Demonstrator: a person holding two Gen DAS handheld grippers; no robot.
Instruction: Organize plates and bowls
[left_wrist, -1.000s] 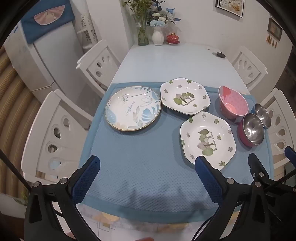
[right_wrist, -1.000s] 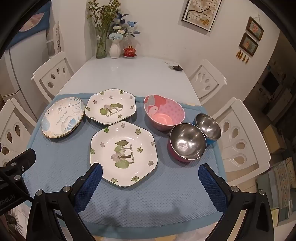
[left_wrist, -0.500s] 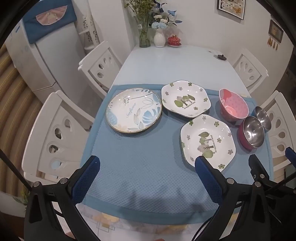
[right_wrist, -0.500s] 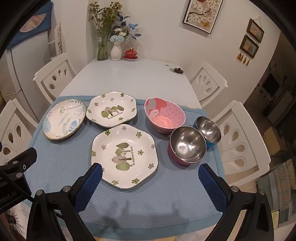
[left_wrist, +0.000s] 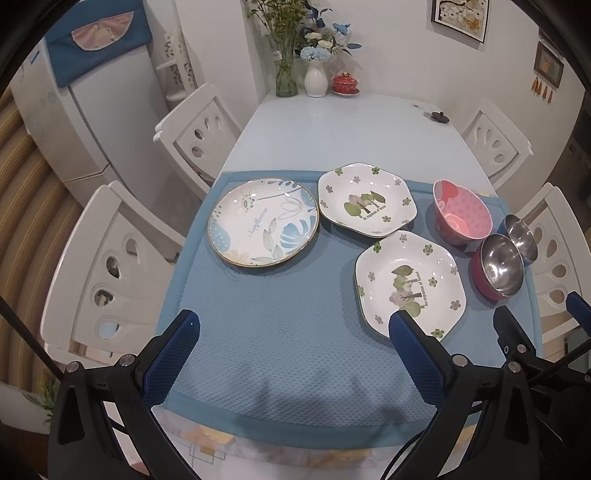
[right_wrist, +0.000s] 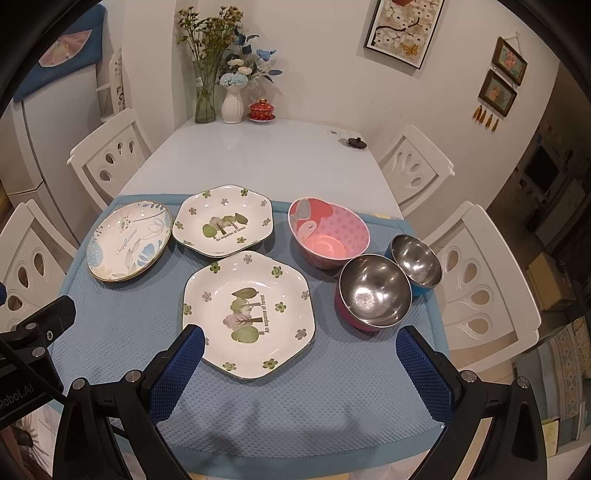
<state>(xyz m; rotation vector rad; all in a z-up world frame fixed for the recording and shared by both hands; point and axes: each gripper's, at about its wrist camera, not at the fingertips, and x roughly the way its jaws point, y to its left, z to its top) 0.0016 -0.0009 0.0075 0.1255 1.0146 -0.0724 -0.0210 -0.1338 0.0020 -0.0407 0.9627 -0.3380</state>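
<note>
A: Plates, bowls?
B: On blue mat. Round plate reads "Sunflower"; two six-sided plates read "An expanse of forest". Pink bowl, two steel-lined bowls at right.
A: Grippers?
B: Left gripper & right gripper: jaws spread wide, nothing held, above mat's near edge.

Home dining room. White table stood with white carved chairs at left and right. Blue mat covered the near end, set with plates and bowls. At the far end were vases of flowers and a red lidded cup. Framed pictures hung on the wall; a fridge stood at left.
</note>
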